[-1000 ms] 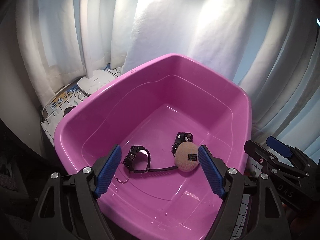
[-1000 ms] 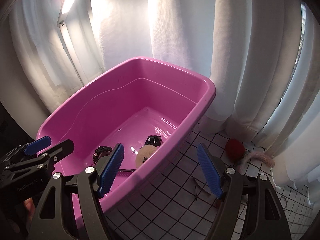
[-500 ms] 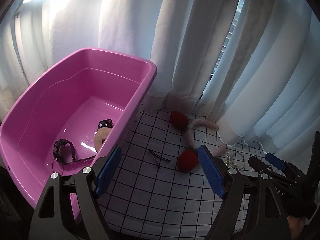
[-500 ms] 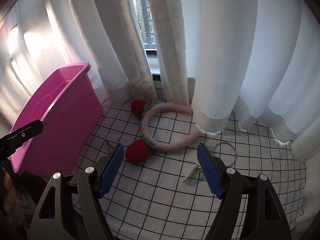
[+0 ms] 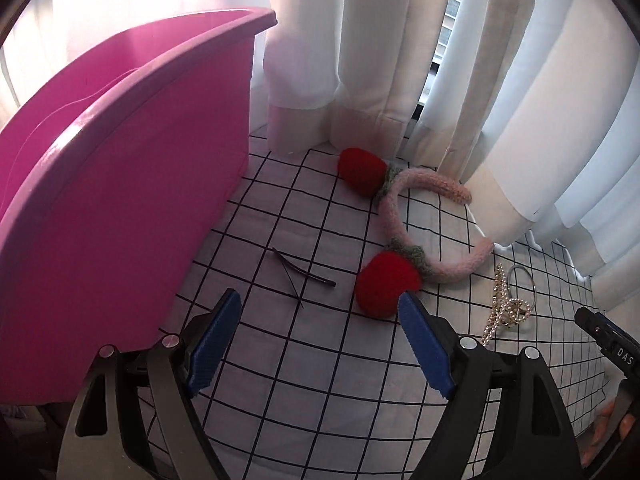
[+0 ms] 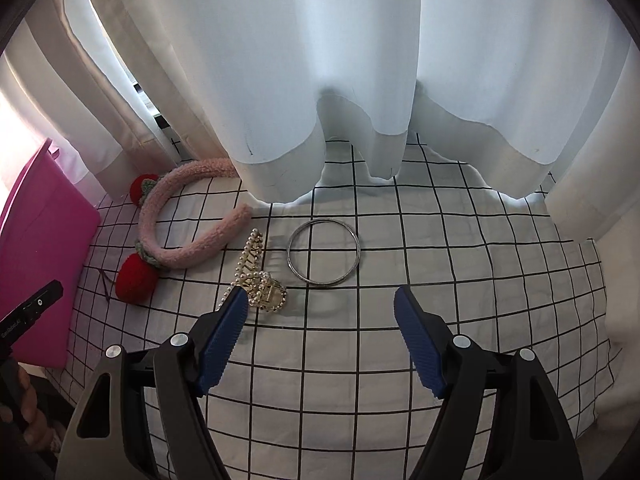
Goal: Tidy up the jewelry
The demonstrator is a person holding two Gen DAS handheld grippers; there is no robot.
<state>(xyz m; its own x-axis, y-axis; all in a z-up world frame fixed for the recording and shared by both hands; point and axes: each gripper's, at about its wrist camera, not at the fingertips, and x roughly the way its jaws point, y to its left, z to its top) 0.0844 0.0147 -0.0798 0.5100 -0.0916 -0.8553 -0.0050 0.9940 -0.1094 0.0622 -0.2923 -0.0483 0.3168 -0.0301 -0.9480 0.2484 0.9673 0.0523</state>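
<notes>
A pink fuzzy headband (image 5: 404, 196) with two red strawberries (image 5: 386, 282) lies on the checked cloth; it also shows in the right wrist view (image 6: 188, 248). Black hairpins (image 5: 298, 272) lie ahead of my left gripper (image 5: 320, 312), which is open and empty. A pearl hair claw (image 6: 260, 284) and a silver bangle (image 6: 324, 254) lie just ahead of my right gripper (image 6: 318, 308), also open and empty. The claw (image 5: 502, 304) and bangle (image 5: 524, 280) show at the right of the left wrist view. The pink tub (image 5: 120, 160) stands at the left.
White curtains (image 6: 320, 80) hang along the back, their hems resting on the white checked cloth (image 6: 440, 280). The tub's corner (image 6: 36, 240) is at the far left of the right wrist view. The cloth's edge drops off at the right.
Both grippers have swung right, away from the tub, and come lower over the cloth. The tub's inside has left both views. The claw and bangle now lie close before the right gripper.
</notes>
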